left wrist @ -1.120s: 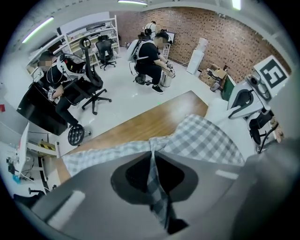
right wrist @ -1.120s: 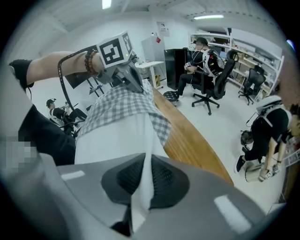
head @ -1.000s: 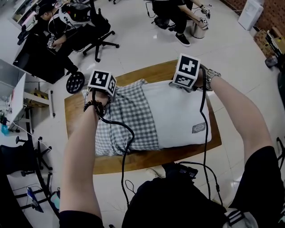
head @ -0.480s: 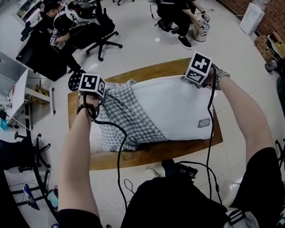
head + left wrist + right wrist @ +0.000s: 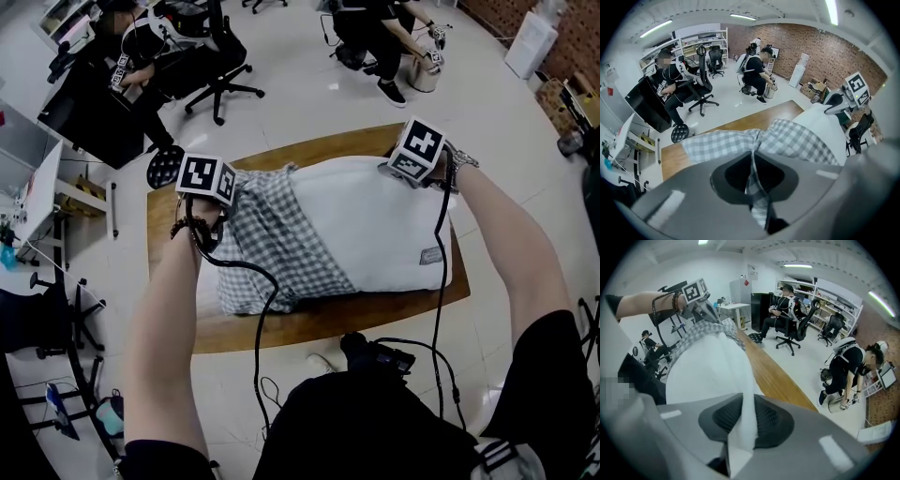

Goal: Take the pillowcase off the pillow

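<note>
Pillowcase (image 5: 272, 239), grey check, is bunched over the left half of the white pillow (image 5: 375, 225), both on the wooden table (image 5: 309, 328) mid-frame. We see the left gripper (image 5: 752, 176) clamped on a checked fold at the case's upper left. The right gripper (image 5: 739, 427) pinches white pillow fabric at upper right, and its jaws have just been opening slightly. A black cable (image 5: 257, 347) crosses the case's lower edge. An office chair (image 5: 220, 80) and seated people (image 5: 366, 23) are at the top of the frame.

The grey-and-white checked pillowcase (image 5: 272, 242) lay rumpled over the left end of the white pillow (image 5: 375, 225), which stretched along the wooden counter (image 5: 328, 319) before me, its larger right part bare, a small grey label near one corner.
</note>
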The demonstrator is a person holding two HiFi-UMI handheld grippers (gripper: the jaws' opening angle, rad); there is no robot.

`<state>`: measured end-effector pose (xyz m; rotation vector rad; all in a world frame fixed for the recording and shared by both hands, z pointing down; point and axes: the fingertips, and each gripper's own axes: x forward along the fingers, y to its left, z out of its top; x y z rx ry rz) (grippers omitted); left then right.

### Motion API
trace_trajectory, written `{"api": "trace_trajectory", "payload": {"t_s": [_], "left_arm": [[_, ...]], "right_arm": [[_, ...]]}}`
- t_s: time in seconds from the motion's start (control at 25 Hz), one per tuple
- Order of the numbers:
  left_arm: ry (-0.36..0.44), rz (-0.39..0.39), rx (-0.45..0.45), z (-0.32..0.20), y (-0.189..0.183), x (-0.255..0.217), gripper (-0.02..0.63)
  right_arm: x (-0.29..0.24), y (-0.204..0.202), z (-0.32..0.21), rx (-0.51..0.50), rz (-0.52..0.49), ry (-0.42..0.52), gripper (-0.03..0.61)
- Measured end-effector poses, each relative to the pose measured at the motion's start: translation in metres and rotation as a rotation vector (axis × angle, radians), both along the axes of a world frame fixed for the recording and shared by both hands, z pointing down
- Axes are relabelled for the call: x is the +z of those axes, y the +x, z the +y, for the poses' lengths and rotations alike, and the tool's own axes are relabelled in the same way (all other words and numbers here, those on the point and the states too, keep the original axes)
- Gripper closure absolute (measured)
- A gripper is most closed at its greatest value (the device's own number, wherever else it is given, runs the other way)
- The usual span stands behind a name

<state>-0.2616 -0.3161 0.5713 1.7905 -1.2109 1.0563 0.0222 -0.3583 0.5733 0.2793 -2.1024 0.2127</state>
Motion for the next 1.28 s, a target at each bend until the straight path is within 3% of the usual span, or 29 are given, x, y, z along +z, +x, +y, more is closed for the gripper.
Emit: {"api": "trace_trajectory", "payload": {"t_s": [0.2,0.4,0.8,1.28], "left_arm": [[0.079,0.009,0.037,0.009,0.01,-0.009,0.552],[0.123,0.018,0.056,0.022,0.02,-0.018,0.5],[0.188,0.082,0.052,0.065,0.03,-0.045,0.491],[0.181,0.191,0.058,0.134,0.045,-0.038,0.486]], "right_arm": [[-0.003,-0.008,0.005,-0.005,-0.034,0.119,0.444],[0.0,-0.002,0.011,0.012,-0.056,0.156,0.38],[-0.033,-0.025,0.065,-0.052,-0.071,0.234,0.377],[-0.026,-0.062,0.153,-0.141,-0.014,0.242,0.368]]}}
